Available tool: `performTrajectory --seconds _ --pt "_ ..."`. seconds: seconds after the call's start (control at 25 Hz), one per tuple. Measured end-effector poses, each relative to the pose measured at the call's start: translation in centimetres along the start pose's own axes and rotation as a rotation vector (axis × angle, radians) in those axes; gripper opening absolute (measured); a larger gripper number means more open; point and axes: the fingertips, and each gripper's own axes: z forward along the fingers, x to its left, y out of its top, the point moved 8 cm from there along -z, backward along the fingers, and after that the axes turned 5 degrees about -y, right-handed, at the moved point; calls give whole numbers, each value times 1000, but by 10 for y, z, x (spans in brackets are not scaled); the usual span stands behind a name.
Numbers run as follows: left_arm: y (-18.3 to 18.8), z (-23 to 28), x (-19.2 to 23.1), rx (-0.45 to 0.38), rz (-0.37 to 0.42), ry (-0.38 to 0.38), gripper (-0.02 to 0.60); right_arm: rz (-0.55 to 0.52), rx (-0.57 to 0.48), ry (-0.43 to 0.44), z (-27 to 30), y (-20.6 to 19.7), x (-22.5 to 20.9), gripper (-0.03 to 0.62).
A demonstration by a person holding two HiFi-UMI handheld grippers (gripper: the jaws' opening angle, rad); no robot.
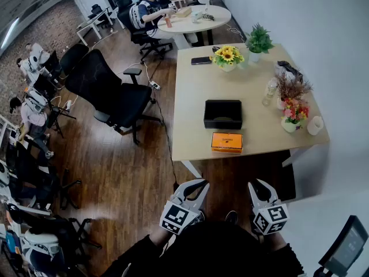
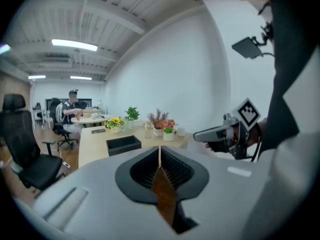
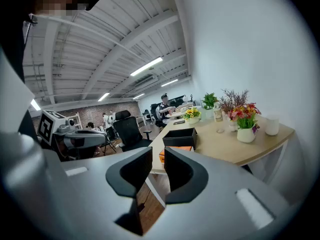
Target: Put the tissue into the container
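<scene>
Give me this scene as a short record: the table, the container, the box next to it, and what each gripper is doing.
table: light wood, ahead of both grippers
container: black, open-topped, mid-table
orange box: flat on the table, on the container's near side
left gripper: fingers together, nothing held, short of the table
right gripper: fingers slightly apart, nothing between them

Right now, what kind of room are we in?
Most likely a shared office. Black swivel chairs stand on the wood floor, a person sits at a round table at the back, and more people work along the left side.
</scene>
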Motion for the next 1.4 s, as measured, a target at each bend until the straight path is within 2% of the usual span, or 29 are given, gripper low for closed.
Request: performTrajectory --seconds 0.12,0.2,0.24,0.4,0.56,0.68,0.8,1.12,1.2,1.32,1.4 --pt "-1 22 14 53 126 95 2 -94 -10 -3 12 6 -26 80" --pt "-2 36 28 76 166 144 2 -163 -22 -16 21 10 -45 74" --pt "-4 42 36 86 174 166 2 -192 -27 -23 26 11 -55 45" --pt "-22 66 66 170 155 244 2 -247 9 -20 52 7 -91 9" --pt "-44 86 98 257 92 250 7 -256 113 29 88 -3 -111 75" --pt "-53 90 122 262 35 257 34 -257 162 38 108 -10 -116 98" --pt "-63 99 140 252 -9 212 75 -232 189 28 126 -15 -119 112" --pt "-93 146 171 268 -95 5 169 -182 276 -16 172 -32 -100 172" --pt "-95 159 174 269 -115 -57 215 -163 291 -20 183 -33 -94 224" --pt "-99 181 175 285 -132 -142 319 -138 322 -39 200 -37 -91 357" --pt "-102 194 176 310 -142 -186 345 -120 343 -62 212 -39 -94 383"
